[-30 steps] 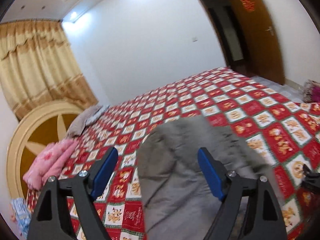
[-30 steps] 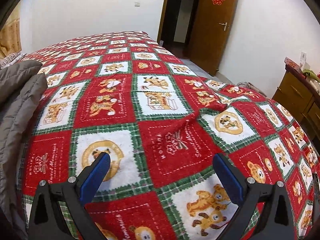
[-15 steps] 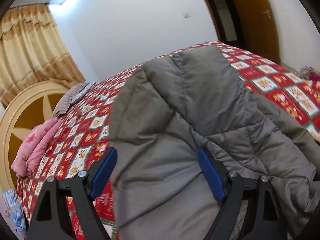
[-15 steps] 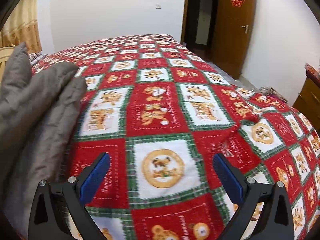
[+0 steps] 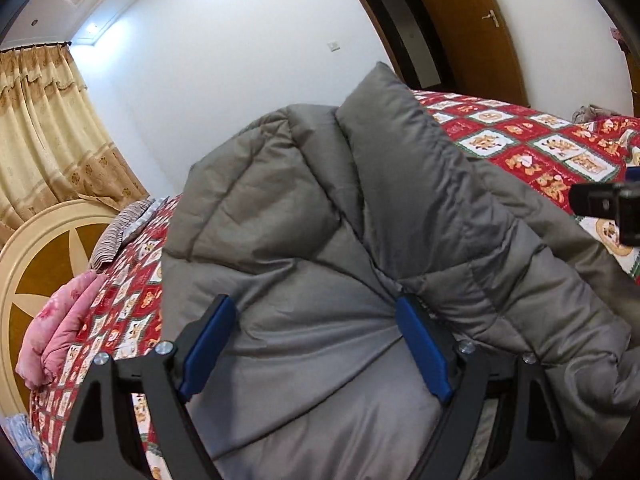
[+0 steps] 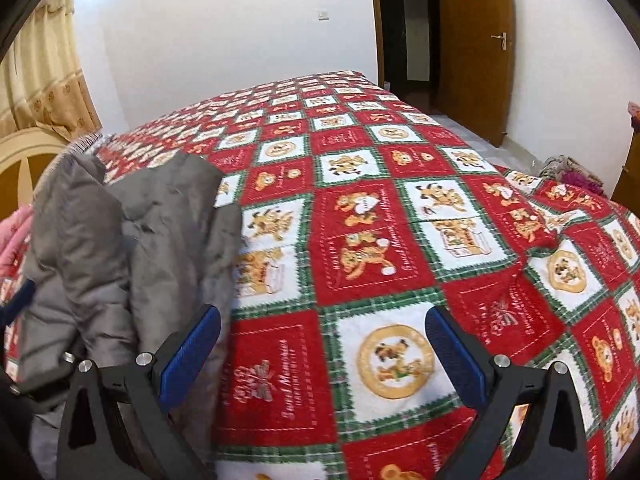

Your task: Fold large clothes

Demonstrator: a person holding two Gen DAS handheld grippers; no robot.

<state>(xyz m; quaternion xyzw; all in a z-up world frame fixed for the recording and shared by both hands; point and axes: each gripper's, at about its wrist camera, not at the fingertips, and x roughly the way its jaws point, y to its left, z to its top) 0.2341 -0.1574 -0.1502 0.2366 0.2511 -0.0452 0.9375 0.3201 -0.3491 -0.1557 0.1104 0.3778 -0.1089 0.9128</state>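
A large grey padded jacket (image 5: 344, 216) lies bunched on a bed with a red, white and green patchwork blanket (image 6: 360, 248). My left gripper (image 5: 316, 344) is open, its blue pads wide apart just over the jacket's fabric; nothing is pinched between them. In the right wrist view the jacket (image 6: 120, 248) is heaped at the left. My right gripper (image 6: 324, 356) is open and empty above the blanket, its left fingertip next to the jacket's edge. The right gripper's body shows in the left wrist view at the right edge (image 5: 612, 204).
A pink garment (image 5: 52, 332) and a striped grey cloth (image 5: 120, 228) lie near the round wooden headboard (image 5: 36, 248). Curtains hang at the left. A brown door (image 6: 476, 48) and a dark doorway are beyond the bed. A wooden dresser (image 6: 628, 172) stands at the right.
The left gripper has moved in close over the jacket, which now fills its view. The right gripper has swung left, bringing the jacket's edge up to its left finger. Both stayed open.
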